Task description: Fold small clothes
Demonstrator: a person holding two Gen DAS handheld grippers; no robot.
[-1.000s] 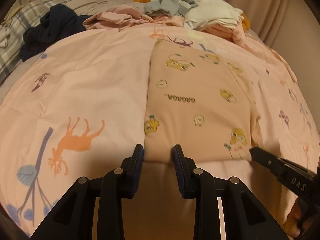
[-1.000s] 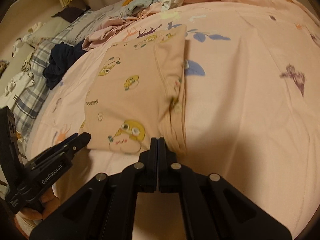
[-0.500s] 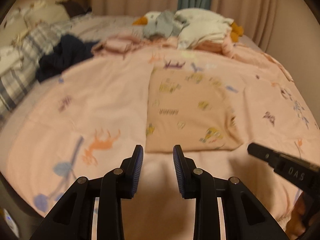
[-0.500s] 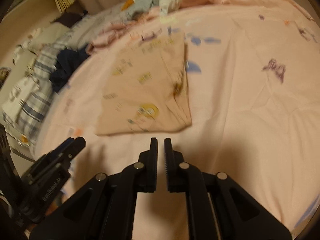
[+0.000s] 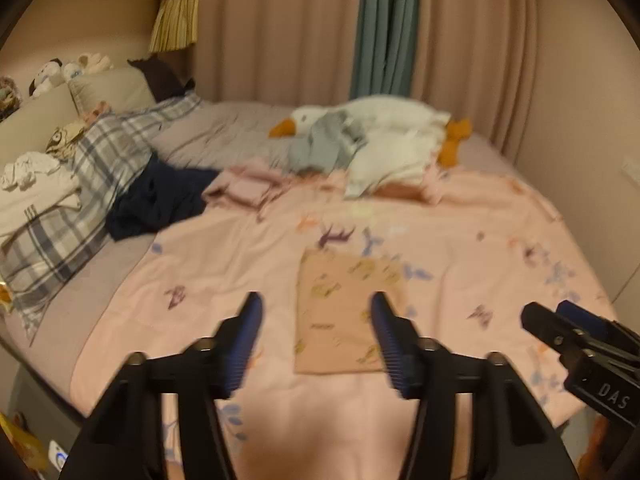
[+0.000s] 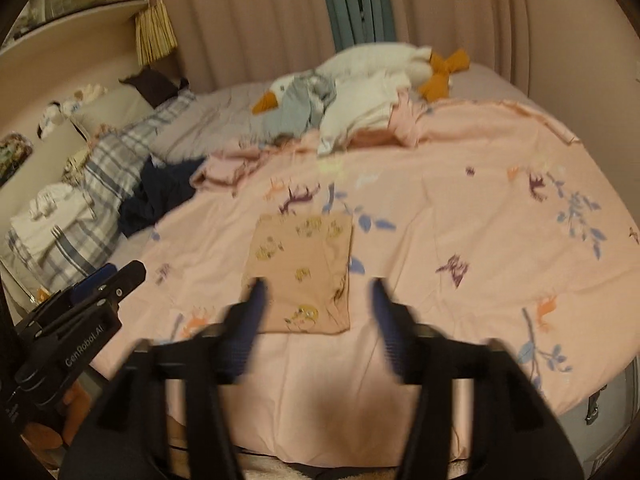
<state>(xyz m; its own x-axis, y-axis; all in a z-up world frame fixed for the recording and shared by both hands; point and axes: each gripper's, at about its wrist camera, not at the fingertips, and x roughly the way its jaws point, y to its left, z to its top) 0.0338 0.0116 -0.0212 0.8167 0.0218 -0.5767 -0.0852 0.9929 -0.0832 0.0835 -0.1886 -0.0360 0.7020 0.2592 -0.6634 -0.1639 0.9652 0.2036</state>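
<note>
**Both claws letting go above a folded garment**

Nearest the cameras, the left gripper [image 5: 316, 306] is standing released with its blue-padded jaws well apart and nothing between them; those jaws have just been opening. The right gripper [image 6: 316, 294] is likewise released and empty, its jaws blurred and also just opening wide. Each claw is showing at the edge of the other's view, both hanging above the near edge of the bed.

Just beyond the fingertips, the folded garment [image 6: 302, 274] is lying flat on the pink bedspread [image 6: 460, 216], a neat peach rectangle printed with small yellow cartoon figures, touched by neither claw. Its edges are looking square and its layers are sitting even along the right side, so this piece is looking finished, and the step in hand reads as the release and pull-away after the last fold.

Farther back, unfolded things are waiting: a dark navy garment [image 5: 160, 196] crumpled beside the plaid pillow [image 5: 80, 184], a rumpled pink cloth [image 5: 248, 186] next to it, and a grey piece [image 5: 324, 144] draped over a white goose toy [image 5: 384, 120] near the curtains [image 5: 280, 28].

The next move is probably calling for a reach across the bed to one of those loose pieces, a pinch on an edge, and a drag to open bedspread without disturbing the folded one, or else for setting the folded one aside first.
</note>
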